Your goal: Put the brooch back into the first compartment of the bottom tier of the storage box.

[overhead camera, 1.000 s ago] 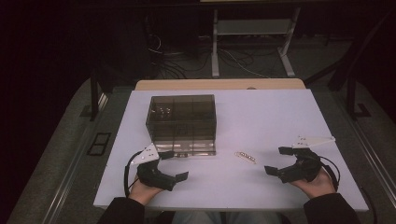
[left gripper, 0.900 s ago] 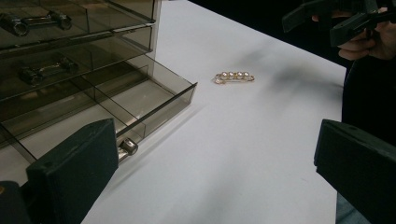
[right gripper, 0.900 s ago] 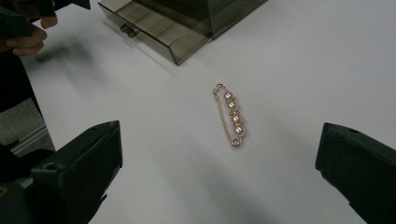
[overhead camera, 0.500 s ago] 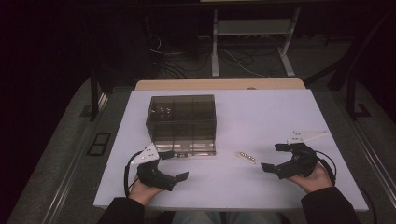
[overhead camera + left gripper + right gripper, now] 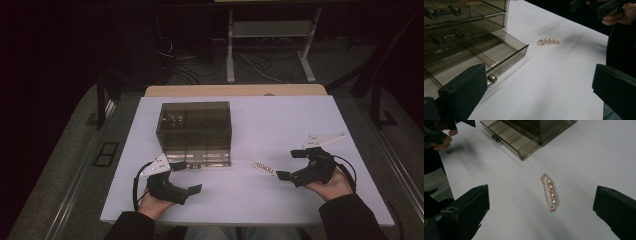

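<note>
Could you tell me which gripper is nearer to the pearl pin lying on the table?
The right gripper: the pearl pin lies just beyond its open jaws. The left gripper is farther off, at the open drawer.

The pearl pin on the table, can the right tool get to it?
Probably yes. The pearl pin lies flat on the bare white table, right in front of the right tool, whose jaws stand wide open. Nothing sits between them.

Lab: dark rm, floor cables (image 5: 250, 62) (metal stand (image 5: 270, 45)).
</note>
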The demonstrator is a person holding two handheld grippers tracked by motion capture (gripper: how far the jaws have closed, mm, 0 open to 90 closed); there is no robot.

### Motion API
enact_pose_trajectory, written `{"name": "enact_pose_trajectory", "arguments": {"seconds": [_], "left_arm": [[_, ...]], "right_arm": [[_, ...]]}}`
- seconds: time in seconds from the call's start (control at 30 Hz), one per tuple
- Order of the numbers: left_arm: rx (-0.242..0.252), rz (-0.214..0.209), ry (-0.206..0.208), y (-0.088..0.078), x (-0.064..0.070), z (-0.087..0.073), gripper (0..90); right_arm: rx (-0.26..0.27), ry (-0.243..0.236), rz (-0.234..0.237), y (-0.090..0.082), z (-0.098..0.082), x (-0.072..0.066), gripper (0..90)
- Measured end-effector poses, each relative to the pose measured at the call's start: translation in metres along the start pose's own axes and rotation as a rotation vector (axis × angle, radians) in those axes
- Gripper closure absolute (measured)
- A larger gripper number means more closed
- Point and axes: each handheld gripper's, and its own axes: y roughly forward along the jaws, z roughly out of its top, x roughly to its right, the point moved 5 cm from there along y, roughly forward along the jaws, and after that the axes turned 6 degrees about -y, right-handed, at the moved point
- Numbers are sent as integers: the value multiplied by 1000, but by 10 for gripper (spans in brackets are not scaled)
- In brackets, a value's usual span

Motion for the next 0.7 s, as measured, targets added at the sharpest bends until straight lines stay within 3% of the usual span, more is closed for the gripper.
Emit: {"name": "enact_pose_trajectory", "arguments": {"seconds": [0.7], "left_arm": [[-3, -4, 1, 0, 0, 0, 0]], "right_arm": [[-45, -1, 7, 15, 8, 10, 2]]}}
